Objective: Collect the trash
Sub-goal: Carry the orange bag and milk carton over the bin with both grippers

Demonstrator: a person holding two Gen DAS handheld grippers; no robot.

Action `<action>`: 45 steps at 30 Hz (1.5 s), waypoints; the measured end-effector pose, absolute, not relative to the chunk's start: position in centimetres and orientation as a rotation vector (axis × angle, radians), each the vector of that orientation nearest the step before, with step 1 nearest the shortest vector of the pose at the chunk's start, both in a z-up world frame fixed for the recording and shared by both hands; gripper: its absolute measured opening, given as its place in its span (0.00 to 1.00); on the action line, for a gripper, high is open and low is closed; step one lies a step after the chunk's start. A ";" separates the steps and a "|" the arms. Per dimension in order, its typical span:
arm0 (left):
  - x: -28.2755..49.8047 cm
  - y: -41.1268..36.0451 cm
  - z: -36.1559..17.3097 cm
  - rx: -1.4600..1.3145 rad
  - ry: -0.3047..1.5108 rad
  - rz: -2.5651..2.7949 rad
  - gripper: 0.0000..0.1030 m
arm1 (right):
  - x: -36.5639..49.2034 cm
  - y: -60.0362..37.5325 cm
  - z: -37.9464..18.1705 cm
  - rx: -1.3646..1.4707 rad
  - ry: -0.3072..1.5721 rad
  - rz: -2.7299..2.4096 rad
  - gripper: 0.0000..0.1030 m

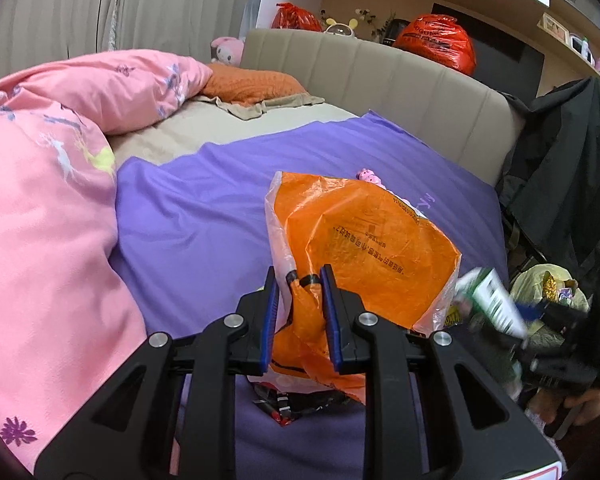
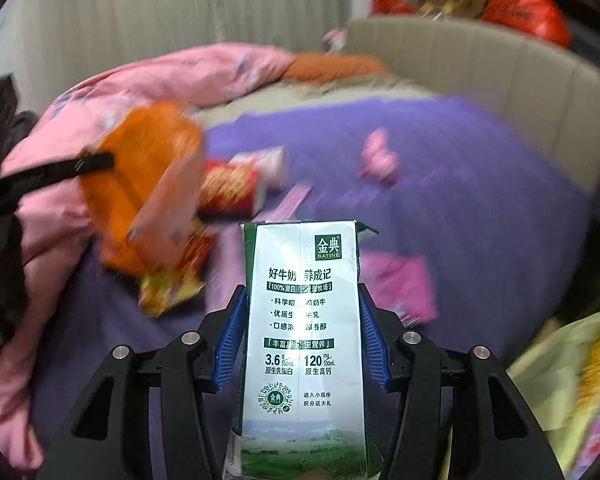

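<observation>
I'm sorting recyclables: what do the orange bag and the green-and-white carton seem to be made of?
The crinkled orange printed bag, pinched in the left tongs, looks like thin glossy plastic film: translucent edges, sharp creases. The green-and-white milk carton, in the right tongs, looks like coated paperboard: flat printed panels, folded top seam.

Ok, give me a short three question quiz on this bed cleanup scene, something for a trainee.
1. True or false: the left gripper is shut on the orange plastic bag.
2. What does the right gripper hold? A) red snack packet B) milk carton C) pink toy
3. What colour is the sheet under the scattered trash?

Key: 1 true; 2 B; 3 purple.
</observation>
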State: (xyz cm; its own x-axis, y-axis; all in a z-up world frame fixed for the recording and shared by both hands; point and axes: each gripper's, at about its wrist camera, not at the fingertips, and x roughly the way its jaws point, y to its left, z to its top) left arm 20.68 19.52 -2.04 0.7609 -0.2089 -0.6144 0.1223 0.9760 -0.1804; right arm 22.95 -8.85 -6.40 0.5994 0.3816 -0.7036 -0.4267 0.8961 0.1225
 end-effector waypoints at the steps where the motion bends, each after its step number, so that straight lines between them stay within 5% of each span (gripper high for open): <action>1: 20.8 19.6 -2.2 -0.138 0.688 -0.182 0.20 | 23.0 -8.9 -6.9 -0.055 0.824 0.489 0.50; 19: 20.5 19.7 -2.1 -0.118 0.663 -0.165 0.20 | 25.6 -5.7 -5.2 -0.230 0.940 0.515 0.52; 31: 19.4 18.7 -1.3 -0.087 0.622 -0.156 0.20 | 22.7 -8.6 -2.3 -0.117 0.729 0.484 0.51; 45: 19.8 19.2 -1.5 -0.094 0.634 -0.160 0.20 | 25.6 -5.7 -7.1 -0.221 0.937 0.486 0.51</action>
